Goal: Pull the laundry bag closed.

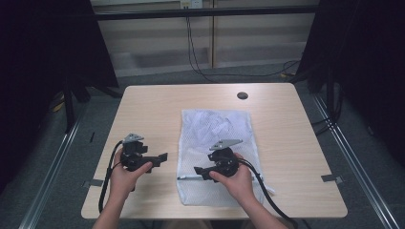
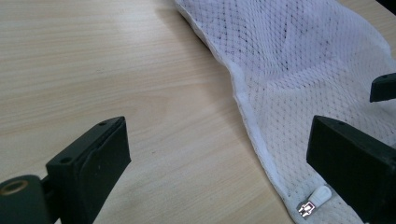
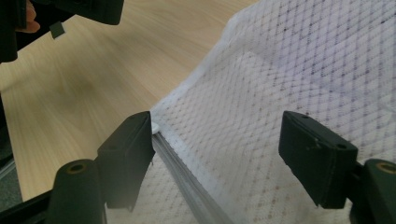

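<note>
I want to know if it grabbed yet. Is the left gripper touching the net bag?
Apart. The high view shows the left gripper over bare table, a gap short of the net bag.

- A mesh bag [image 1: 215,143] is lying flat at the centre of the table [image 1: 143,109].
- The right gripper [image 1: 198,171] is hovering over the bag's 7 o'clock corner.
- The left gripper [image 1: 162,157] is sitting at the bag's 9 o'clock.
- A round disc [image 1: 242,95] is lying at the bag's 12 o'clock.

The mesh bag [image 1: 216,143] mid-frame is white with a fine diamond netting pattern and a silvery-grey zipper [image 3: 187,179] along its edge. The counter [image 1: 148,114] is pale wood grain with a small dark round spot [image 1: 242,95] at the upper right. Both grippers' jaws are matte black.
</note>
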{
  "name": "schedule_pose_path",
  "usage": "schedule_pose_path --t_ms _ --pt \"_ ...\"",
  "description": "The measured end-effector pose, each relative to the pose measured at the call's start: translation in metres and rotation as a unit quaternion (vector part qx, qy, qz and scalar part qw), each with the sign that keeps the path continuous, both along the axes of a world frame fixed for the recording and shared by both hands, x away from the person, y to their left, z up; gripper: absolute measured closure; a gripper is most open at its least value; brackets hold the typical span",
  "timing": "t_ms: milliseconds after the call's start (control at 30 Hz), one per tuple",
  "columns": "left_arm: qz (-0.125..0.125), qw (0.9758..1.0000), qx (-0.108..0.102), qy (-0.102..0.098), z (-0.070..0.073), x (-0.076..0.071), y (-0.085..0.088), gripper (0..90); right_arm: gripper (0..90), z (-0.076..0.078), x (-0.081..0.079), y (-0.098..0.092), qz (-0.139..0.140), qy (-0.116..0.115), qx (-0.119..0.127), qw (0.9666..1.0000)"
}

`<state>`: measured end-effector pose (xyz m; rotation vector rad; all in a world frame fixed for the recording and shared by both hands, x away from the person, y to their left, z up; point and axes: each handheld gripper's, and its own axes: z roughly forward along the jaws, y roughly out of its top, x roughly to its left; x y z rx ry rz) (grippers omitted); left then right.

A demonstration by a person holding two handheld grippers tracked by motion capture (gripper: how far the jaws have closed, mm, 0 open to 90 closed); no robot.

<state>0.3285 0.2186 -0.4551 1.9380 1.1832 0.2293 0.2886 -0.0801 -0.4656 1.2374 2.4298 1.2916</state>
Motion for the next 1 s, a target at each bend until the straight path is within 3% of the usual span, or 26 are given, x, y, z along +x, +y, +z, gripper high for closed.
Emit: schedule_pose_path --t_ms 267,767,1000 --pt "-0.003 1.0 0.001 0.001 0.0 -0.001 -0.001 5.9 31.9 -0.004 0.0 0.008 0.004 0.011 0.001 0.9999" --pt "0.001 1.0 0.0 0.002 0.0 -0.001 0.001 6.0 48.2 -0.009 -0.001 0.021 0.009 0.046 0.03 0.9984" --pt "0.004 1.0 -0.001 0.003 0.001 -0.001 0.002 6.0 51.7 -0.011 -0.001 0.026 0.015 0.061 0.038 0.9973"
